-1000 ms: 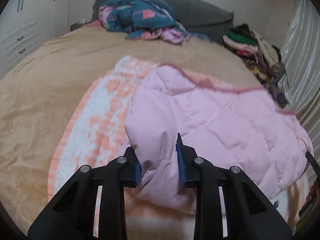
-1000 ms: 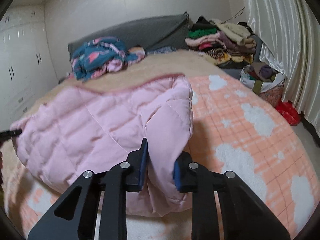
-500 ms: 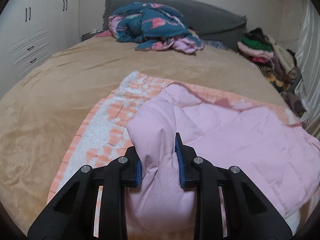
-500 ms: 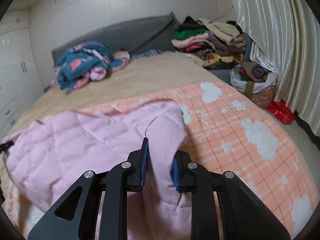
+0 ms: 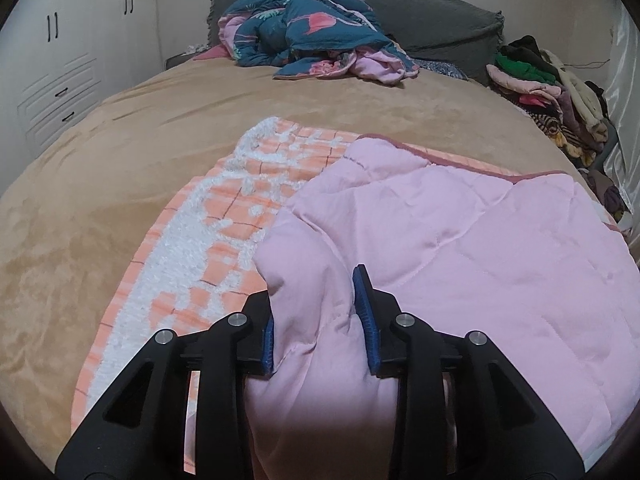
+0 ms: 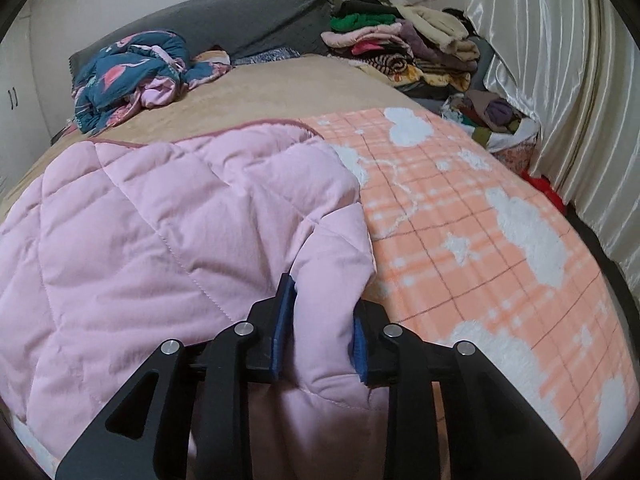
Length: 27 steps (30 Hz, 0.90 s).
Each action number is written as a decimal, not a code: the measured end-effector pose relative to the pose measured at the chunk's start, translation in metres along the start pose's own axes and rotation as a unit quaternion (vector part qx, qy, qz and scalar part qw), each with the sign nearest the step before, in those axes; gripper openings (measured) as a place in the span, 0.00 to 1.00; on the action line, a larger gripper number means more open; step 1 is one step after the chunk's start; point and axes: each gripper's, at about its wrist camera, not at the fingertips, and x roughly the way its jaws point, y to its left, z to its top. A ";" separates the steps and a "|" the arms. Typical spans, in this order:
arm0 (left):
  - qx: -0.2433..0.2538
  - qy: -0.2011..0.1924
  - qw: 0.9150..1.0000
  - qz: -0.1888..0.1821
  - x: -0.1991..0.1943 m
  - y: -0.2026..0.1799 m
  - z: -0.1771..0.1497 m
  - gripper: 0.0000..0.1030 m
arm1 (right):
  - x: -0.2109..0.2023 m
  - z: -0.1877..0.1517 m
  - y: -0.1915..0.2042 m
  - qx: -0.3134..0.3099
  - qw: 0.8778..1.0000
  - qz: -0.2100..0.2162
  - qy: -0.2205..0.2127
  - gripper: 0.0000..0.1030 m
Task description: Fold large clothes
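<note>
A pink quilt lies folded over on an orange checked blanket with white clouds, spread on the tan bed. My left gripper holds the quilt's near left corner; its jaws are opening, and the bunched fabric still fills the gap against both blue pads. In the right wrist view my right gripper holds the near right corner of the pink quilt beside the orange blanket. Its jaws are opening too, with fabric still between the pads.
A crumpled blue patterned cover lies by the grey headboard. Stacked clothes and a bag of clothes stand at the bed's right side, before a shiny curtain. White wardrobes line the left wall.
Both grippers have come forward and down with the quilt's corners, so the quilt now lies lower and flatter on the blanket. The jaws of both stand a little wider.
</note>
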 end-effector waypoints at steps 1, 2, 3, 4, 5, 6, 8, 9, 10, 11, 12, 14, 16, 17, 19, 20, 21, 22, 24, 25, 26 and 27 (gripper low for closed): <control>-0.001 -0.001 1.000 0.001 0.001 0.000 0.000 0.26 | 0.001 -0.001 0.000 -0.002 1.000 -0.002 0.001 0.27; -0.002 -0.001 1.000 0.002 0.001 0.000 -0.001 0.28 | 0.001 -0.002 0.000 -0.004 1.000 -0.004 0.001 0.28; -0.004 -0.001 1.000 0.002 0.000 0.000 -0.002 0.30 | 0.002 -0.003 0.002 -0.008 1.000 -0.008 0.001 0.29; -0.008 -0.001 1.000 0.001 0.000 0.001 -0.003 0.30 | 0.002 -0.004 0.002 -0.010 1.000 -0.010 0.000 0.29; -0.010 -0.001 1.000 0.000 0.000 0.002 -0.003 0.31 | 0.001 -0.005 0.003 -0.009 1.000 -0.012 0.000 0.29; -0.012 0.000 1.000 -0.002 -0.001 0.004 -0.004 0.32 | 0.002 -0.006 0.003 -0.008 1.000 -0.012 0.000 0.29; -0.011 0.000 1.000 -0.002 -0.005 0.005 -0.005 0.36 | 0.001 -0.007 0.002 -0.004 1.000 -0.012 0.002 0.29; -0.010 0.000 1.000 -0.001 -0.008 0.005 -0.005 0.40 | 0.000 -0.008 0.002 -0.002 1.000 -0.013 0.004 0.29; -0.010 0.001 1.000 -0.001 -0.010 0.006 -0.006 0.42 | 0.000 -0.009 0.001 0.000 1.000 -0.015 0.006 0.30; -0.013 0.002 1.000 -0.002 -0.014 0.007 -0.008 0.49 | -0.002 -0.009 0.001 0.002 1.000 -0.016 0.009 0.30; -0.018 0.003 1.000 -0.004 -0.016 0.009 -0.009 0.54 | -0.003 -0.010 0.000 0.004 1.000 -0.017 0.011 0.31; -0.027 0.004 1.000 -0.010 -0.022 0.012 -0.013 0.59 | -0.006 -0.012 -0.002 0.007 1.000 -0.017 0.015 0.34; -0.029 0.004 0.999 -0.012 -0.028 0.013 -0.016 0.66 | -0.009 -0.013 -0.006 0.018 0.999 -0.027 0.021 0.44; -0.028 0.004 0.999 -0.013 -0.032 0.013 -0.018 0.69 | -0.010 -0.014 -0.009 0.027 0.999 -0.030 0.024 0.52; -0.028 0.005 0.999 -0.019 -0.038 0.013 -0.018 0.73 | -0.013 -0.017 -0.017 0.049 0.998 -0.020 0.031 0.59; -0.025 0.005 0.999 -0.023 -0.041 0.011 -0.019 0.75 | -0.016 -0.018 -0.020 0.055 0.998 -0.017 0.033 0.63; -0.022 0.004 0.999 -0.024 -0.044 0.010 -0.019 0.77 | -0.020 -0.020 -0.023 0.058 0.998 -0.015 0.032 0.66; -0.019 0.003 1.000 -0.024 -0.047 0.009 -0.019 0.78 | -0.026 -0.022 -0.024 0.058 0.998 -0.015 0.027 0.71; -0.017 0.002 0.999 -0.027 -0.054 0.008 -0.021 0.80 | -0.037 -0.026 -0.023 0.054 0.998 -0.011 0.019 0.78; -0.017 0.002 0.999 -0.029 -0.056 0.009 -0.021 0.81 | -0.042 -0.027 -0.024 0.054 0.998 -0.007 0.018 0.81; -0.018 0.002 0.999 -0.029 -0.059 0.009 -0.022 0.82 | -0.048 -0.030 -0.025 0.055 0.998 -0.003 0.015 0.84; -0.020 0.002 0.999 -0.030 -0.061 0.009 -0.023 0.83 | -0.053 -0.031 -0.026 0.057 0.998 0.000 0.011 0.86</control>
